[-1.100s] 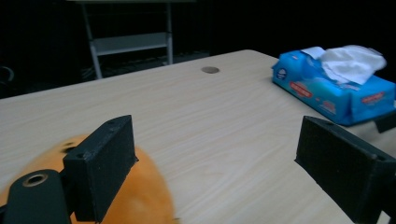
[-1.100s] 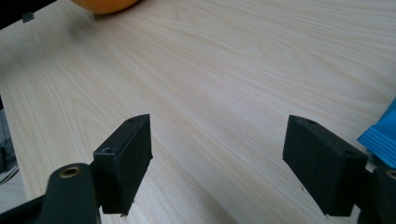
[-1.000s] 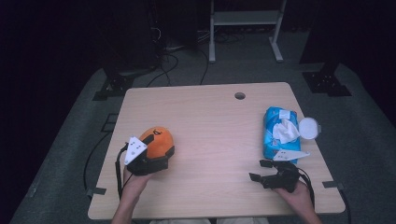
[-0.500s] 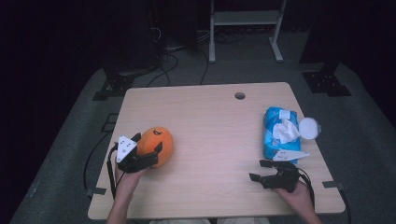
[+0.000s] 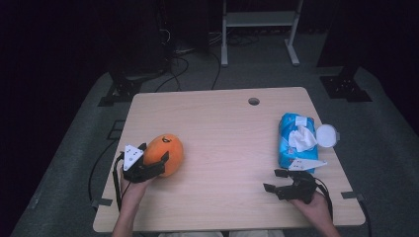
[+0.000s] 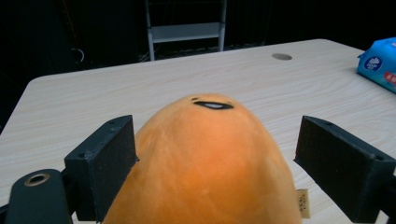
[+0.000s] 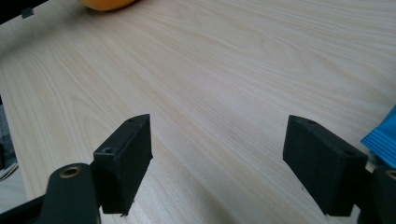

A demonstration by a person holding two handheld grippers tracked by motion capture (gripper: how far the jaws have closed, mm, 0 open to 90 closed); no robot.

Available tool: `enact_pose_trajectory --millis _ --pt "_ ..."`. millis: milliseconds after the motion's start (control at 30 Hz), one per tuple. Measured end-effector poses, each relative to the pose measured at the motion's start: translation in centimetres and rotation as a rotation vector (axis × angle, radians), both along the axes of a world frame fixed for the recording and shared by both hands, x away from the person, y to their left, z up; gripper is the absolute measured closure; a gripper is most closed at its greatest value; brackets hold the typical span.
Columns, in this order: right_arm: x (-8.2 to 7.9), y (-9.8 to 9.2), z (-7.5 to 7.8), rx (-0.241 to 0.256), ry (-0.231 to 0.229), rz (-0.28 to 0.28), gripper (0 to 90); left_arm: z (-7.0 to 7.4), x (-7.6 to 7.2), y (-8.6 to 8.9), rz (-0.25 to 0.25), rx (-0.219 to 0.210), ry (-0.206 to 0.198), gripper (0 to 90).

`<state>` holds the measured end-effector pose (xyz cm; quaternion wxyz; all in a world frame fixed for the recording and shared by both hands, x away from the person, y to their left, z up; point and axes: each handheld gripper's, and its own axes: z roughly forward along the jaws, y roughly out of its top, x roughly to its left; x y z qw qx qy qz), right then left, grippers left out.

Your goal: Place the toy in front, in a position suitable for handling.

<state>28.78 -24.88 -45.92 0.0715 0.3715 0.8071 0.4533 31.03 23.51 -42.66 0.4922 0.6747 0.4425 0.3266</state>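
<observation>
My left gripper [image 5: 154, 159] straddles the orange plush [image 5: 165, 153], jaws spread, near the table's [image 5: 222, 128] left edge. Right gripper [image 5: 277, 180] spread, open tabletop ahead.

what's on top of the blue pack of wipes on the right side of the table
A white wipe sticks up from the opening of the blue pack, whose round white lid is flipped open beside it. What's inside the pack is hidden.

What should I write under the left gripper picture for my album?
An orange plush toy sits between the left gripper's open jaws on a wooden table.
</observation>
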Motion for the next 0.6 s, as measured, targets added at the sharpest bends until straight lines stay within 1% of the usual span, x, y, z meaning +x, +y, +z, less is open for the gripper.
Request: enact_pose_trajectory --millis 100,267,300,333,367,400,533,567,600 --pt "0.0 0.1 0.0 0.001 -0.001 0.003 22.7 -0.4 0.2 0.0 -0.004 0.005 0.012 13.1" --pt "0.0 0.1 0.0 -0.005 0.0 0.005 22.7 -1.1 0.5 -0.1 -0.002 0.032 0.025 13.8" --pt "0.0 0.1 0.0 -0.005 0.0 0.005 22.7 -1.1 0.5 -0.1 -0.002 0.032 0.025 14.3" --pt "0.0 0.1 0.0 -0.004 -0.001 0.005 22.8 -1.2 0.5 -0.2 -0.003 0.045 0.027 14.3" --pt "0.0 0.2 0.0 -0.004 0.004 0.005 22.9 -1.6 0.6 -0.4 0.0 0.077 0.04 14.6" --pt "0.0 0.2 -0.1 -0.005 0.005 0.007 22.9 -1.7 0.6 -0.5 0.001 0.089 0.05 15.1" --pt "0.0 0.3 -0.1 -0.013 0.003 0.011 22.9 -1.7 0.6 -0.8 0.015 0.113 0.065 18.2" --pt "-0.1 0.3 0.0 -0.011 0.0 0.012 22.9 -1.7 0.5 -1.0 0.018 0.134 0.066 21.1" --pt "-0.1 0.3 0.0 -0.009 0.0 0.012 22.9 -1.7 0.5 -1.0 0.018 0.134 0.066 22.9"
